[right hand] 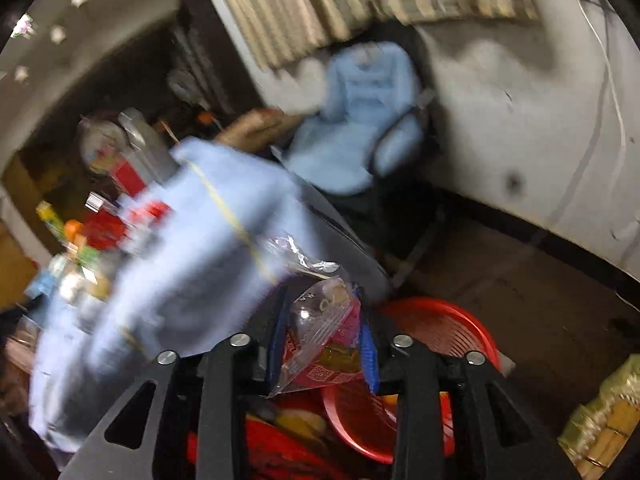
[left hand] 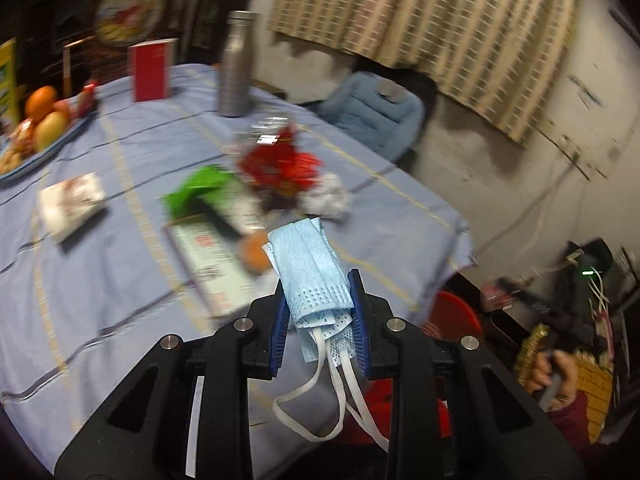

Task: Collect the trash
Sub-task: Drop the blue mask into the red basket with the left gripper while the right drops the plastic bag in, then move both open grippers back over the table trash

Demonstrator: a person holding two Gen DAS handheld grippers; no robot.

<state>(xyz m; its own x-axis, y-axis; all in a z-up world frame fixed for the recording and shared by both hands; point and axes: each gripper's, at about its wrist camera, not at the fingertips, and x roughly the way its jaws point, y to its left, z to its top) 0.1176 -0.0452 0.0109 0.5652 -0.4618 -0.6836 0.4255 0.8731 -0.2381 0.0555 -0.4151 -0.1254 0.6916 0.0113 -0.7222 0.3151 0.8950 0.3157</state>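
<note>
My left gripper (left hand: 320, 312) is shut on a blue face mask (left hand: 310, 268), held above the table's near right edge; its white straps hang down. Beyond it on the blue tablecloth (left hand: 120, 240) lie red wrappers (left hand: 280, 164), a green wrapper (left hand: 198, 188) and a crumpled grey wad (left hand: 326, 198). My right gripper (right hand: 322, 340) is shut on a clear snack wrapper (right hand: 320, 332) with pink and red print, held over a red basket (right hand: 440, 328) on the floor. The basket also shows in the left wrist view (left hand: 456, 312).
On the table stand a steel bottle (left hand: 236, 64), a red box (left hand: 150, 70), a fruit plate (left hand: 36, 128), a small white box (left hand: 70, 204) and a printed card (left hand: 208, 264). A blue padded chair (right hand: 360, 120) stands by the wall. Yellow bags (right hand: 604, 416) lie on the floor.
</note>
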